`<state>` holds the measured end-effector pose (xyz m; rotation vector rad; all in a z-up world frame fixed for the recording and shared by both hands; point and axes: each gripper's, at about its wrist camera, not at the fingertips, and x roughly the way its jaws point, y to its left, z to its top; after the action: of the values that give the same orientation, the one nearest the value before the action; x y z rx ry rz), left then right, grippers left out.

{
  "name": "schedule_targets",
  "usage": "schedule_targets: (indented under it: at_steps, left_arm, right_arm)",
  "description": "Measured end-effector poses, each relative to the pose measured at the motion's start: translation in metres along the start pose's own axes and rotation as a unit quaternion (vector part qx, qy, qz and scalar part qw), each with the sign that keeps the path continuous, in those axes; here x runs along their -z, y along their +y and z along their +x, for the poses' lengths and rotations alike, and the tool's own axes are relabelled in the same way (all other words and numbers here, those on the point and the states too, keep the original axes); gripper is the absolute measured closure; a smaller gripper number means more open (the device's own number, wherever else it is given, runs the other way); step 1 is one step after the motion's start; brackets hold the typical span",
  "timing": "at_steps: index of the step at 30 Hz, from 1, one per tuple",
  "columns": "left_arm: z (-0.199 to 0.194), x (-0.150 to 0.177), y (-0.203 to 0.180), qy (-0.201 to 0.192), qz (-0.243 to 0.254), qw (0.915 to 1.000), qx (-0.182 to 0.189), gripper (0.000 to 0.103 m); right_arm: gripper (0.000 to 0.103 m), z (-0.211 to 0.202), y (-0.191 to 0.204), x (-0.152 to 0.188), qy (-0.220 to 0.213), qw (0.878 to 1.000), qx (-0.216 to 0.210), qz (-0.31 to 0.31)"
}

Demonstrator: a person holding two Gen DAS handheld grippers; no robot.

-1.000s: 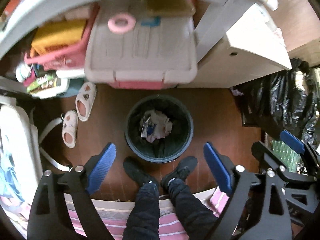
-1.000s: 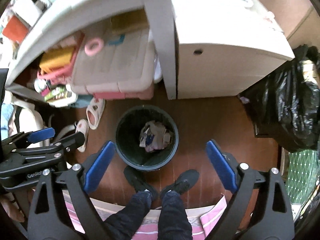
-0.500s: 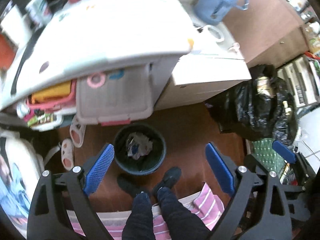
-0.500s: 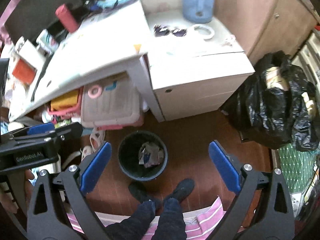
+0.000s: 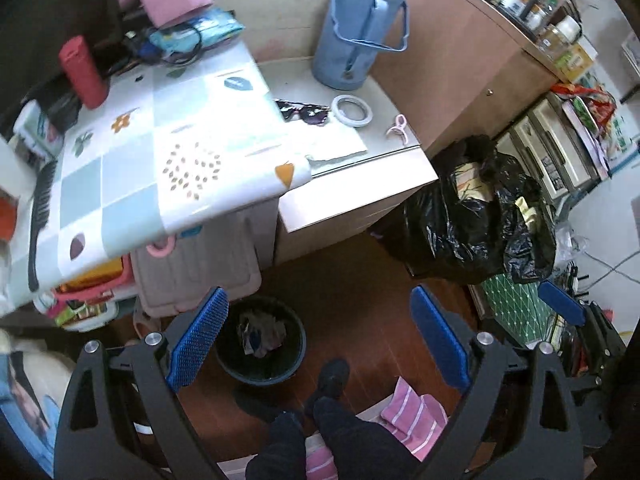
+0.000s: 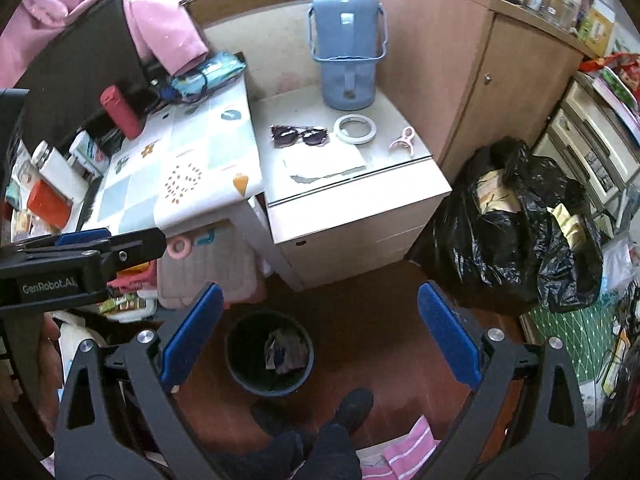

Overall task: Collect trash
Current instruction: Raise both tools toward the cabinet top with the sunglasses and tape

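Both grippers are spread wide with nothing between their blue pads: the left gripper [image 5: 318, 338] and the right gripper [image 6: 318, 334] each look down from above the floor toward a round black trash bin [image 6: 270, 352]. The bin stands on the dark wooden floor [image 6: 368, 320], in front of the cabinet and just in front of the person's black shoes [image 6: 354, 404], and crumpled paper trash [image 6: 284, 354] lies inside it. Behind the bin stands a white drawer cabinet [image 6: 352, 216]. On the cabinet's top, sunglasses [image 6: 298, 136] lie toward the left edge, a roll of white tape [image 6: 355, 129] sits just to their right, and a pink clip [image 6: 403, 142] lies near the right edge. A torn sheet of white paper [image 6: 324, 162] lies toward the front edge, just in front of the sunglasses. A blue thermos jug [image 6: 346, 40] stands upright at the back edge. To the left of the cabinet, a desk with a patterned cover [image 6: 176, 168] overhangs a grey storage box [image 6: 208, 264] on the floor. A bulging black garbage bag [image 6: 516, 224] sits on the floor to the right of the cabinet, well apart from the bin. In the right wrist view the left gripper's body enters from the left edge.
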<state>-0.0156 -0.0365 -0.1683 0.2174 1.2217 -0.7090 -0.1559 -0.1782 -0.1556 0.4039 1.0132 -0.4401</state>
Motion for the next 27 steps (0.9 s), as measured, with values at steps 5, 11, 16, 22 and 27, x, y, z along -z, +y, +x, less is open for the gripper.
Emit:
schedule_targets:
  at_steps: [5,11,16,22,27]
  left_arm:
    - [-0.012,-0.011,-0.010,-0.014,0.037,0.9991,0.012,0.013]
    - [-0.019,-0.019,-0.007,-0.022,0.050,0.9982,0.023,0.013]
    - [-0.021,-0.024,-0.001,-0.020,0.053,0.9979,0.030,0.013]
    - [-0.016,-0.042,0.003,-0.023,0.050,0.9981,0.029,0.013]
    - [-0.005,-0.063,0.002,-0.024,0.047,0.9983,0.024,0.013]
  right_arm:
    - [0.006,-0.013,-0.003,-0.005,-0.023,0.999,0.015,0.017]
    - [0.006,-0.021,-0.001,-0.007,-0.038,0.998,0.024,0.032]
    - [0.006,-0.022,0.002,-0.008,-0.038,0.998,0.027,0.031]
    - [0.006,-0.010,0.005,-0.025,-0.039,0.999,0.022,0.027]
    - [0.006,0.009,-0.001,-0.049,-0.037,0.999,0.013,0.024]
